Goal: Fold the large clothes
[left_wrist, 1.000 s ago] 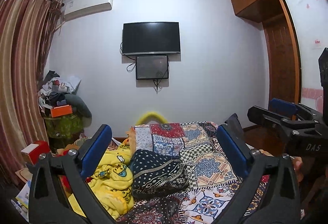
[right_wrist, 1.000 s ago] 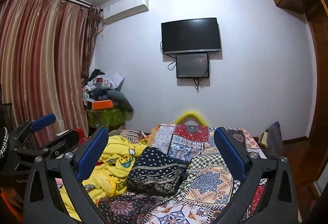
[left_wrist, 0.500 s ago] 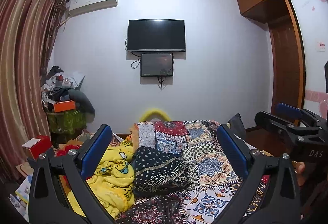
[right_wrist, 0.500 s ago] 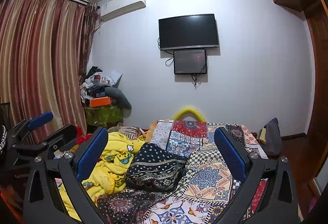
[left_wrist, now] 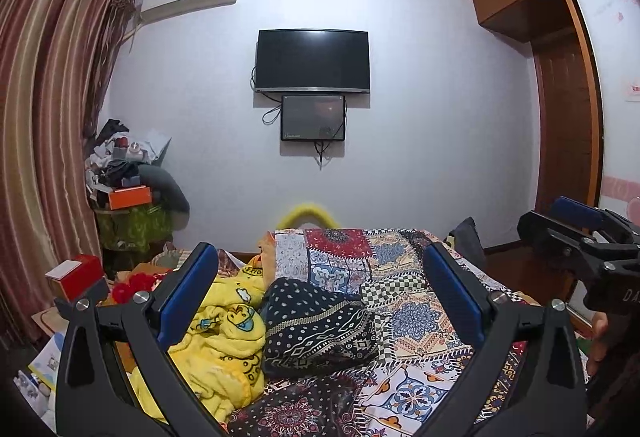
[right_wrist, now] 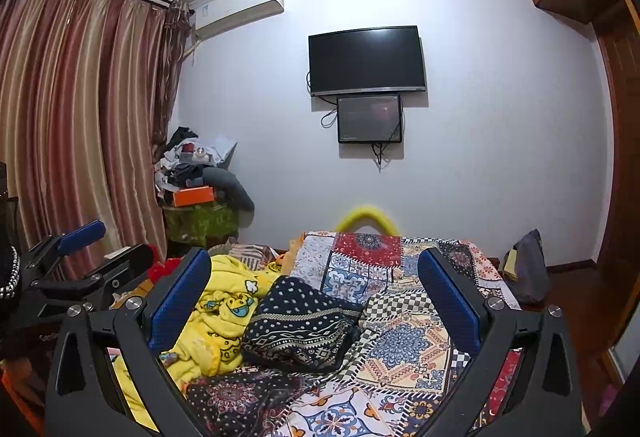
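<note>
A dark navy patterned garment (left_wrist: 320, 325) (right_wrist: 300, 325) lies bunched on the bed, beside a crumpled yellow cartoon-print garment (left_wrist: 224, 333) (right_wrist: 216, 317) to its left. Both rest on a patchwork bedspread (left_wrist: 404, 301) (right_wrist: 400, 317). My left gripper (left_wrist: 320, 289) is open, held above the near end of the bed with nothing between its blue-padded fingers. My right gripper (right_wrist: 314, 297) is open too and empty, raised over the same spot. The right gripper (left_wrist: 576, 233) shows at the right edge of the left wrist view; the left gripper (right_wrist: 80, 257) shows at the left of the right wrist view.
A television (left_wrist: 312, 61) with a smaller screen (left_wrist: 313, 118) under it hangs on the far wall. A cluttered stand (left_wrist: 132, 205) sits by the striped curtain (left_wrist: 48, 117). A wooden wardrobe (left_wrist: 560, 117) fills the right. A red box (left_wrist: 76, 275) lies left of the bed.
Both grippers have tilted and drifted slightly, so the far wall and television shift right in the left wrist view. Both stay open; the clothes have not moved.
</note>
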The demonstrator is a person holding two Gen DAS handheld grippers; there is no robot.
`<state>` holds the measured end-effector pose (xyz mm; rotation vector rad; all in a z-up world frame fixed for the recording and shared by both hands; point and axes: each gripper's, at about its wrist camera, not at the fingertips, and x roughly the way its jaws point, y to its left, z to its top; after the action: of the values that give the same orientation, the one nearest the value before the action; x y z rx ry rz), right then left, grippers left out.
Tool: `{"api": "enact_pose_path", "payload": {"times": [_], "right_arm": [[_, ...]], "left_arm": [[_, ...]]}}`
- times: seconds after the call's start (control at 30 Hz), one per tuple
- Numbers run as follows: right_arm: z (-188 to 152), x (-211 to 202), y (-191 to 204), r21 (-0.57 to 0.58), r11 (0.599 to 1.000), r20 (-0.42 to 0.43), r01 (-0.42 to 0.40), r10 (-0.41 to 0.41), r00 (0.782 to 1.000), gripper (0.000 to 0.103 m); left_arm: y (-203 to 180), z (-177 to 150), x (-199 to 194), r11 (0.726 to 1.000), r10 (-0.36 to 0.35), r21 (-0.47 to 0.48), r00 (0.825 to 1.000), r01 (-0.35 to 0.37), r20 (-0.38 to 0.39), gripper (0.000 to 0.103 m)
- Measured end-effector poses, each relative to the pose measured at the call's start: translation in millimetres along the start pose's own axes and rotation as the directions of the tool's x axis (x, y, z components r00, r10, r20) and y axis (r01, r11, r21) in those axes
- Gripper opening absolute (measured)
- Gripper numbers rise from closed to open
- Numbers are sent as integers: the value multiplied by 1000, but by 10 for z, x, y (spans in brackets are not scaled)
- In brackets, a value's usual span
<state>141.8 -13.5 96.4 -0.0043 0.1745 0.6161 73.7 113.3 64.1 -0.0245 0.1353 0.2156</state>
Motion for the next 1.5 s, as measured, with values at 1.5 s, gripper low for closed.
{"api": "enact_pose_path", "payload": {"times": [1.5], "right_arm": [[43,-38,-113,57,998,16,6,-7,1000,103]], "left_arm": [[-20,-75,127,997,-76,-8,996,76,-38,103]]}}
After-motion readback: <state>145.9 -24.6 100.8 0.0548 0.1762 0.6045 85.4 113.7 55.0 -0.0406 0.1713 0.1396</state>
